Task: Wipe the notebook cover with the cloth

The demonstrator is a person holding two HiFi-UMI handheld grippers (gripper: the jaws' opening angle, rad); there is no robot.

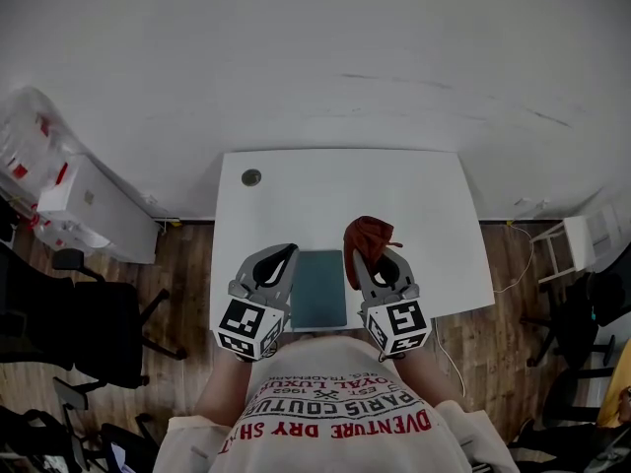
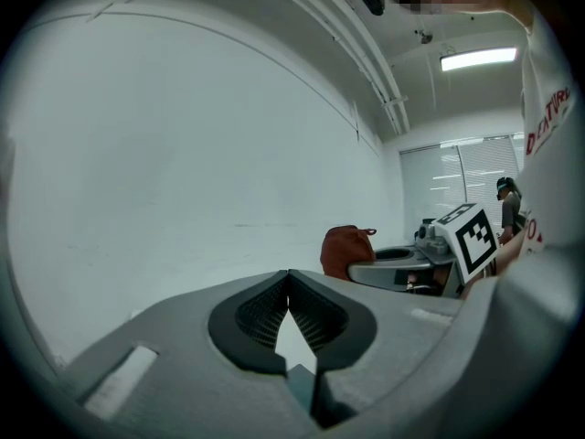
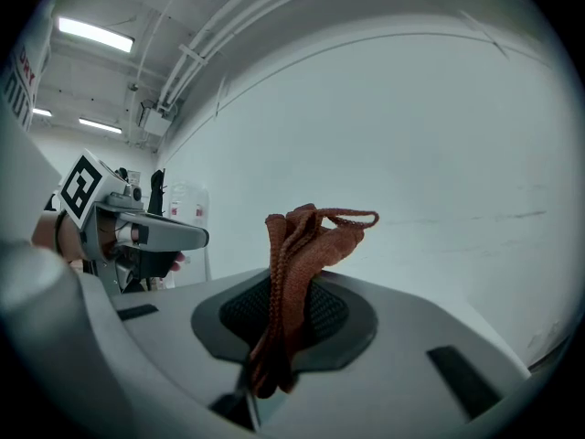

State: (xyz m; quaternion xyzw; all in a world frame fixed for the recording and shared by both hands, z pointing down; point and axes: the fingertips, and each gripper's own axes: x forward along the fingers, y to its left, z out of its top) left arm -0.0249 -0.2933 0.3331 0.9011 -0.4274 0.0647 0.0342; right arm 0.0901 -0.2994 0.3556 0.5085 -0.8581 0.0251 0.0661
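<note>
A dark teal notebook (image 1: 318,289) lies flat near the front edge of the white table (image 1: 414,190). It sits between my two grippers. My left gripper (image 1: 288,252) hovers at the notebook's left edge, jaws shut with nothing between them (image 2: 289,274). My right gripper (image 1: 368,255) is at the notebook's right edge, shut on a rust-red knitted cloth (image 1: 367,236). The cloth (image 3: 306,240) sticks up bunched from between the pads, a loop at its top. In the left gripper view the cloth (image 2: 345,249) and right gripper (image 2: 402,265) show to the right.
A small round dark object (image 1: 251,177) sits at the table's back left corner. A black office chair (image 1: 99,333) and a white cabinet (image 1: 94,210) stand left of the table. A white shelf (image 1: 570,247) stands to the right. A wall runs behind the table.
</note>
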